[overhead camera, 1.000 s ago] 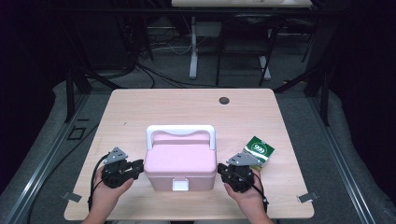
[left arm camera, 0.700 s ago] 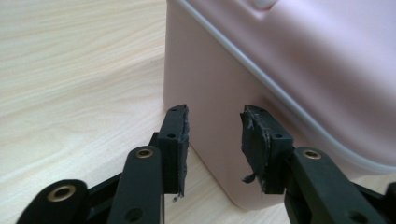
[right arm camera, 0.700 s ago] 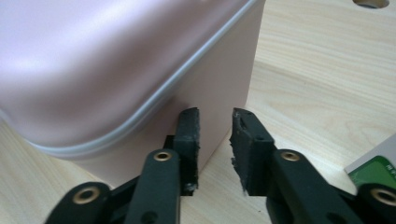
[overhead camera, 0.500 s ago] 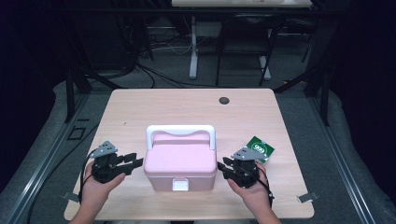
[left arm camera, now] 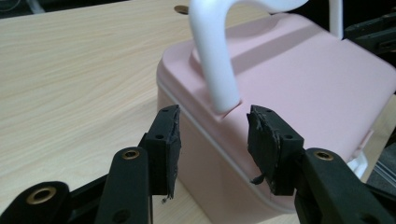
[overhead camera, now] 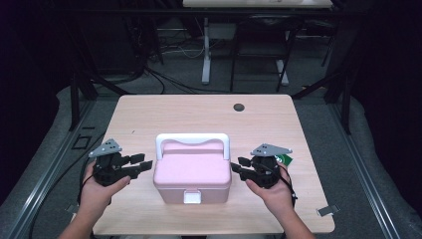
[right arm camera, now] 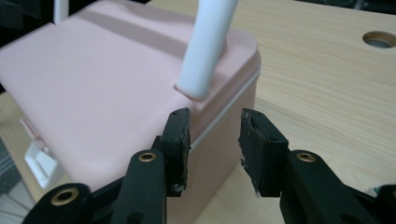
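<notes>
Dark floor and cables surround the bench point(overhead camera: 209, 109); a pink box point(overhead camera: 191, 172) with white handle point(overhead camera: 193, 140) sits lower centre, flanked by both tools. Left hand-held gripper point(left arm camera: 212, 137): jaws spread at the box's edge. Right hand-held gripper point(right arm camera: 214, 140): jaws spread beside the box's corner.

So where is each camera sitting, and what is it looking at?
High view: above the table, looking down; both hands, left gripper, right gripper beside the box.
Left gripper view: on the left gripper, facing the box's end.
Right gripper view: on the right gripper, facing its other end.
All share the box and its handle.
</notes>
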### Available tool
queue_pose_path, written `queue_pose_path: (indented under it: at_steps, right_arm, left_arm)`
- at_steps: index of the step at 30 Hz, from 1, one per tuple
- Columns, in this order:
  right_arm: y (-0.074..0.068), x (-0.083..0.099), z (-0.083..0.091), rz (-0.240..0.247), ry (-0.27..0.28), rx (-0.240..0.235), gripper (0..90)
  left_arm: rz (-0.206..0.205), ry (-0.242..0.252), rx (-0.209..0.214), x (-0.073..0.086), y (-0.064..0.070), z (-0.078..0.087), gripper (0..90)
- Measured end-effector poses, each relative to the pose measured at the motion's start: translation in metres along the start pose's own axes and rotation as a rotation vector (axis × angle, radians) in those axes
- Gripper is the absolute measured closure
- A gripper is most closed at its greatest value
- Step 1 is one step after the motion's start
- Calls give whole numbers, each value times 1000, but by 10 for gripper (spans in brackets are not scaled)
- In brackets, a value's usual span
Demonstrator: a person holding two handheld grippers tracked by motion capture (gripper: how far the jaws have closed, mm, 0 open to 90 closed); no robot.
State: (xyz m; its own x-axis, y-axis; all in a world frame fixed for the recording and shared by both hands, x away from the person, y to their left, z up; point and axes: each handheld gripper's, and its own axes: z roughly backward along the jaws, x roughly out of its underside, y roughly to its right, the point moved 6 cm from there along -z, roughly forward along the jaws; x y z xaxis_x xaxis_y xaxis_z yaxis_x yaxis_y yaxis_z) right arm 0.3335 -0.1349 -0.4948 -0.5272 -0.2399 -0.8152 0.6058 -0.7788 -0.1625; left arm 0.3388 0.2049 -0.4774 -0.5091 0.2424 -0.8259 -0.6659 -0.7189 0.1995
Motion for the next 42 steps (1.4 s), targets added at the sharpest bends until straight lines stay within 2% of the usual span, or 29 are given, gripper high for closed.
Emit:
queue_pose_path:
  at_steps: [2, 6, 10, 14, 15, 19, 23, 26, 29, 32, 35, 36, 42]
  right_arm:
    - [-1, -5, 1, -11, 16, -20, 631]
    - [-5, -14, 2, -48, 58, -91, 610]
    - [-10, -16, -4, -24, 55, -122, 591]
    - [-11, -18, -12, -12, 64, -117, 564]
    - [-9, -19, -13, -13, 72, -103, 563]
    - [-6, -19, -15, -29, 71, -101, 541]
    - [-4, -21, -19, -31, 71, -123, 535]
    - [-6, -22, -22, -23, 71, -157, 539]
    - [-7, -22, -22, -17, 73, -138, 543]
    - [-8, -21, -19, -12, 85, -145, 589]
    - [-10, -19, -16, 2, 95, -136, 626]
    - [-11, -18, -15, 12, 94, -116, 640]
    - [-14, -16, -13, 19, 105, -132, 683]
  left_arm:
    - [-5, -1, 6, -4, 2, -1, 540]
    - [-11, -5, 11, -9, 4, -8, 535]
    - [-9, -15, 21, -10, 6, -18, 526]
    - [-16, -20, 23, -11, 8, -26, 524]
    - [-17, -22, 29, -11, 9, -28, 521]
    - [-11, -16, 27, -13, 9, -33, 511]
    - [-3, -11, 29, -15, 9, -36, 515]
    - [-6, -10, 27, -15, 9, -36, 521]
    - [-14, -13, 26, -14, 9, -35, 523]
    - [-37, -7, 28, -13, 12, -32, 524]
    - [-41, 6, 25, -12, 14, -30, 543]
    - [-44, 9, 14, -11, 15, -29, 573]
    - [-61, 18, -6, -9, 16, -26, 653]
